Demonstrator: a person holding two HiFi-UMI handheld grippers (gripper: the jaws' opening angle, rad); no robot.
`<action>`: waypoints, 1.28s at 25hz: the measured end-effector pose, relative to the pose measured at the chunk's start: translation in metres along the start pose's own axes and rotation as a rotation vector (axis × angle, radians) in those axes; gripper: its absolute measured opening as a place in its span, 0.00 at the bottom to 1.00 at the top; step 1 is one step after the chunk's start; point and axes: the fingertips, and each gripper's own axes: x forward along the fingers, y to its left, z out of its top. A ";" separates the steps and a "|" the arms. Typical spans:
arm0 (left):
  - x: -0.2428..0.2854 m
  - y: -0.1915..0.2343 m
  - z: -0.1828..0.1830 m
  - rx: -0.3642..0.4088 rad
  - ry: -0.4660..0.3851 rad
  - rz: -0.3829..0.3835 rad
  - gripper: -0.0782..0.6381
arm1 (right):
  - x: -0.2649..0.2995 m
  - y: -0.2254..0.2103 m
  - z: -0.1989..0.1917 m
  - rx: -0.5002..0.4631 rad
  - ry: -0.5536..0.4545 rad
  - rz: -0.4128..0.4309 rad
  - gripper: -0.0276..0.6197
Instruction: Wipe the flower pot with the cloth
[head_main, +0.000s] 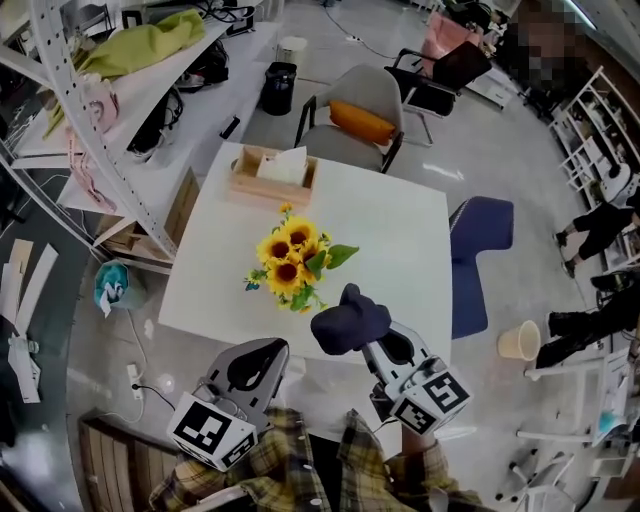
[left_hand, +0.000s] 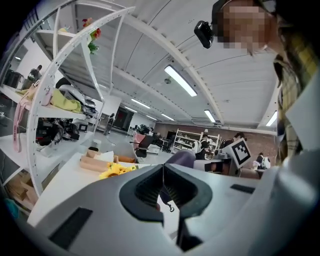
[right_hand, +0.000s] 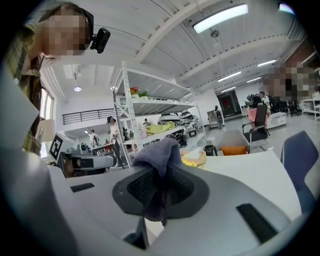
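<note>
Approach step: right tool (right_hand: 161, 192) pinching cloth (right_hand: 159, 152), left tool (left_hand: 163, 187) pressed together, empty; next, reach 11 o'clock to the pot hidden beneath flowers (head_main: 290, 260).

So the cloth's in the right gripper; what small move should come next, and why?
Probably ease the right gripper forward toward the base of the sunflowers. Its jaws clamp the cloth, but it hovers at the near edge of the table, apart from the flowers. The pot is hidden beneath the blooms. The left gripper is shut and empty.
</note>
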 end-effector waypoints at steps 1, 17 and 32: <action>0.008 0.005 0.005 0.006 -0.005 0.007 0.13 | 0.004 -0.009 0.006 -0.004 -0.003 0.000 0.09; 0.063 0.068 0.029 0.013 -0.009 0.105 0.13 | 0.030 -0.103 0.032 0.016 0.010 -0.077 0.09; 0.062 0.115 -0.051 -0.056 0.163 0.156 0.13 | 0.068 -0.131 -0.041 0.156 0.157 -0.095 0.09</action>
